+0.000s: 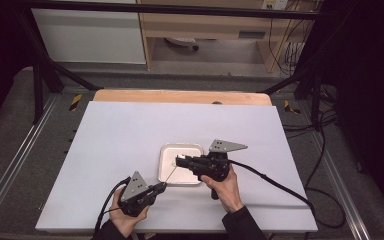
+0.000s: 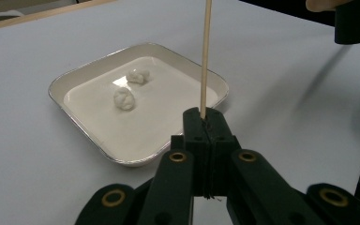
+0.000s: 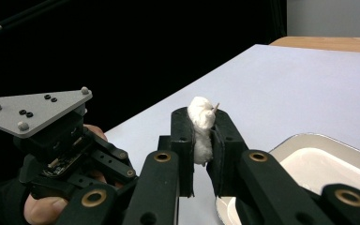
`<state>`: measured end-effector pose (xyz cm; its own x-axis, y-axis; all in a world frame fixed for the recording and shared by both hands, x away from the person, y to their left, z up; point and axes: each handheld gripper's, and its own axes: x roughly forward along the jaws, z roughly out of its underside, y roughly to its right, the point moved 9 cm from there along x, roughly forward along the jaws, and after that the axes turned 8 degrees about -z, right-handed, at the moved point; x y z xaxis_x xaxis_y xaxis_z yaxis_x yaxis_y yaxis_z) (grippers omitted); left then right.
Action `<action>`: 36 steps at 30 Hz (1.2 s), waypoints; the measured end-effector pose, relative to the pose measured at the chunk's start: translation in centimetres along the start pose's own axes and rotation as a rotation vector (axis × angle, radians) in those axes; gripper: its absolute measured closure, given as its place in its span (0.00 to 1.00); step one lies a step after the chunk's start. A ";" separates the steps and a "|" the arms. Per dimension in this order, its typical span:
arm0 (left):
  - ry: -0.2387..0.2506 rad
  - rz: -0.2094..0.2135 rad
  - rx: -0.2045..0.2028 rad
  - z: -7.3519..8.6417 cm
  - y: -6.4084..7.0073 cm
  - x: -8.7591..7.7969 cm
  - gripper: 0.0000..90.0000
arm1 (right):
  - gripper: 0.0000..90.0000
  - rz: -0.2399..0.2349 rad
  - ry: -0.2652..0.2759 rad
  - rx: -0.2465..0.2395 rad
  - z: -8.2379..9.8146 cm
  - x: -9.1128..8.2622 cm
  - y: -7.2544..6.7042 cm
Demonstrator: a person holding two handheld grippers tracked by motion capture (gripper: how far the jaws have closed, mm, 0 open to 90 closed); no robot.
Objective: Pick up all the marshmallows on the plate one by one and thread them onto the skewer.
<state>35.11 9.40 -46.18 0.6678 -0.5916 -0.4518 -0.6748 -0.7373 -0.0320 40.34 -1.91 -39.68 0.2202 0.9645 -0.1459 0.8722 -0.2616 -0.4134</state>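
Note:
My left gripper is shut on a thin wooden skewer that rises from its jaws. In the high view the left gripper sits near the table's front, with the skewer slanting up toward my right gripper. The right gripper is shut on a white doughy lump, and the skewer tip pokes out of the lump's top. Two more white lumps lie in the white square tray.
The tray lies mid-table on a white board with a wooden strip at the far edge. Dark frame posts stand around the table, and cables trail off to the right. A hand holds each gripper.

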 end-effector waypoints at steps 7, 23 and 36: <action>-0.006 0.007 0.004 0.0 0.2 0.1 0.99 | 0.91 -0.005 0.004 0.006 0.3 0.0 0.0; 0.003 -0.006 0.020 -0.5 0.2 0.5 0.99 | 0.89 -0.037 -0.054 0.031 2.9 1.7 -0.1; 0.013 -0.006 0.011 -0.8 0.4 1.0 0.99 | 0.88 -0.034 -0.094 0.050 4.2 2.2 0.0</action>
<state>35.72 8.23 -45.87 0.6757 -0.5915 -0.4400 -0.6743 -0.7371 -0.0447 38.99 0.09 -43.77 0.1463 0.9659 -0.2136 0.8549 -0.2321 -0.4639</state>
